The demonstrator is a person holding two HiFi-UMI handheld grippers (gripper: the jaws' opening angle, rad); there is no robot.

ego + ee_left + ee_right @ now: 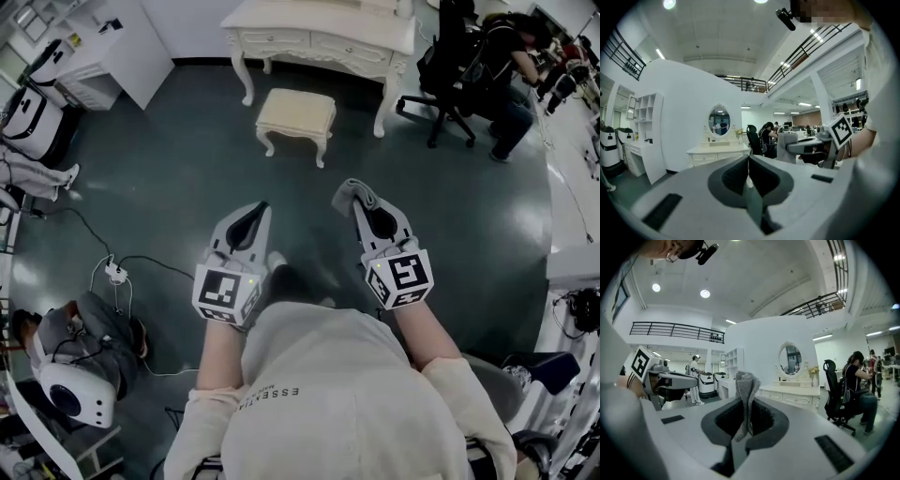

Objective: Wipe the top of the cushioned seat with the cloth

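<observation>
Two grippers: left gripper [259, 208] and right gripper [360, 206] are held side by side, low in front of the wearer [328, 394]. Both point ahead toward the cushioned seat, and neither touches it.
left gripper: jaws pressed together along their whole length, with nothing between them.
right gripper: jaws clamped on the cloth.
cloth [348, 191]: one, grey with a knitted look, bunched into a narrow fold. It is pinched between the right gripper's jaws. In the right gripper view its upper part stands above the jaw tips and its lower end hangs into the dark recess behind them.
cushioned seat [295, 111]: one, a cream stool with a pale padded top and curved carved legs. It stands upright on the floor just in front of the dressing table.
cloth to seat: well apart, no contact. The cloth is in the air close to the wearer. The seat lies farther ahead, roughly between the two grippers' lines and a little toward the left one.
dressing table [319, 37]: one, white, carved, with drawers along the front, directly behind the seat.
mirror [790, 359]: one, oval, on top of the dressing table, seen in both gripper views.
office chair [448, 70]: one, black, to the right of the dressing table.
seated person [506, 75]: one, beside that chair and leaning forward.
floor [187, 187]: dark grey-green, with a slight sheen.
power strip [115, 272]: one, white, on the floor to the left, with cables running from it.
</observation>
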